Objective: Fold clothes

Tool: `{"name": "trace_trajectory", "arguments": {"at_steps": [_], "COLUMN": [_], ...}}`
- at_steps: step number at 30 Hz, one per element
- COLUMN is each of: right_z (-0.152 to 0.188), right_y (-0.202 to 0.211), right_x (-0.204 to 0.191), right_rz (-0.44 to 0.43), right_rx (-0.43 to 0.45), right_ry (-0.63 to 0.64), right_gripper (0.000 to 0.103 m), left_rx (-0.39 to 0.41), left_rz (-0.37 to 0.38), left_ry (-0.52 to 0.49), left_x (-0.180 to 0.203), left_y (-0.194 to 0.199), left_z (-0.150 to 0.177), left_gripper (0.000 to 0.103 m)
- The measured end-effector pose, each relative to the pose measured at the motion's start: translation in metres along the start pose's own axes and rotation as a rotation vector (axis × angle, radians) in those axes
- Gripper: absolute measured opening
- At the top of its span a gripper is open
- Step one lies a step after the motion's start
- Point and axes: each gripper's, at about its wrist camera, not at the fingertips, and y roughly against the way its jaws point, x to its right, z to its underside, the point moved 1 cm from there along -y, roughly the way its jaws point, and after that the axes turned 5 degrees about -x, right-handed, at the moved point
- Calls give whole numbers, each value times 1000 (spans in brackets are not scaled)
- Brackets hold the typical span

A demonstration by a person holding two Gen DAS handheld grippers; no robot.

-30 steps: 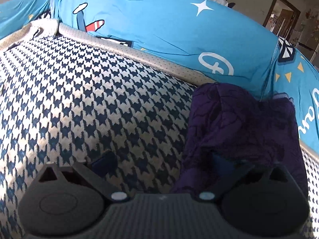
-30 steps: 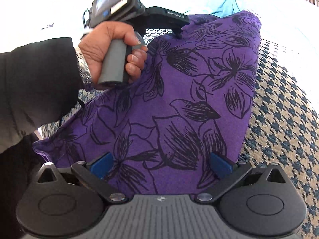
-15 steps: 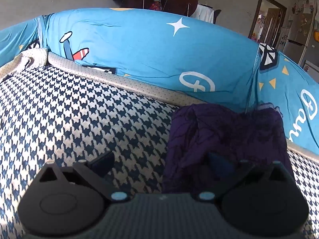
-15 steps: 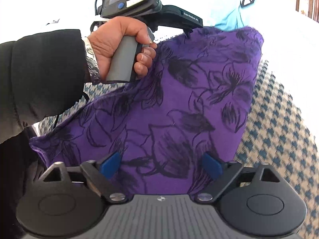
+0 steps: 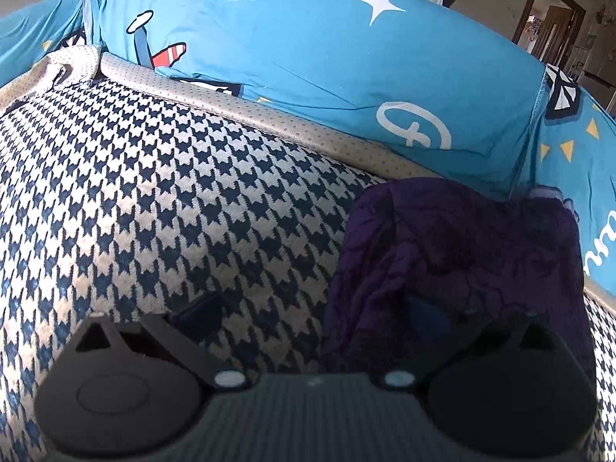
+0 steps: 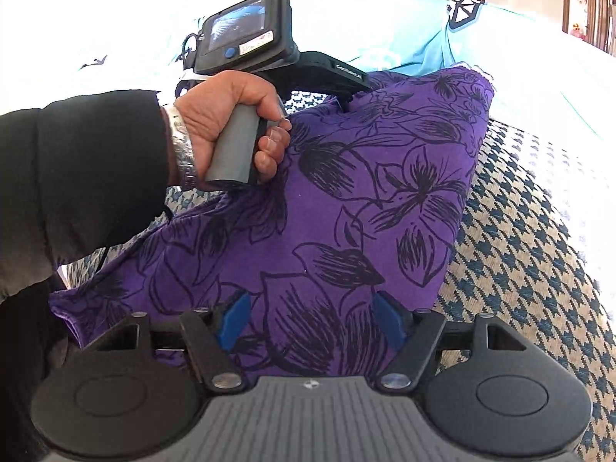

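- The purple flowered garment (image 6: pixel 346 192) lies spread on the houndstooth sofa seat (image 6: pixel 519 250). Its long axis runs from the near left, beside the person's dark sleeve (image 6: pixel 77 177), up to the far right, where its top edge meets the blue cushion cover (image 5: pixel 308 46).
- The right gripper (image 6: pixel 310 321) hangs directly over the garment's near end. The jaws are closing, with a span of cloth lying flat between and under the blue pads (image 6: pixel 235 319). I see no fold pinched up yet, so nothing looks grasped.
- The left gripper (image 5: pixel 312 308) sits at the garment's far left border. From its own view the cloth lies to the right: the right-side pad is over or tucked into the dark purple heap, while the left-side pad stands over bare houndstooth. Its jaws stand wide apart, released, clamping nothing that I can see.
- The left hand (image 6: pixel 227 127) holds that gripper's grey handle, knuckles close against the fabric's left edge.
- My reading: the right gripper is nearer the near hem and better placed to take it. The fold would likely carry that end up along the long axis toward the cushion.
- The flat cloth may slip out unless the pads dip to gather a ridge.
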Motion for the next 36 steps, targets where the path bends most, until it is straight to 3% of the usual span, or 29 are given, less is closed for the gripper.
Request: {"name": "trace_trajectory", "arguments": {"at_steps": [5, 20, 36], "right_z": [-3, -24, -45], "right_y": [2, 0, -9], "right_x": [8, 28, 54], "right_rz": [28, 49, 82], "right_rx": [21, 53, 73], "right_ry": [-21, -87, -179], "right_gripper": [70, 70, 71], "left_rx": [15, -8, -18], "left_rz": [-15, -44, -53], "left_ry": [-85, -188, -297], "left_x": [6, -6, 13], "left_y": [22, 85, 98], "left_z": [11, 73, 115], "left_gripper": [103, 103, 103]}}
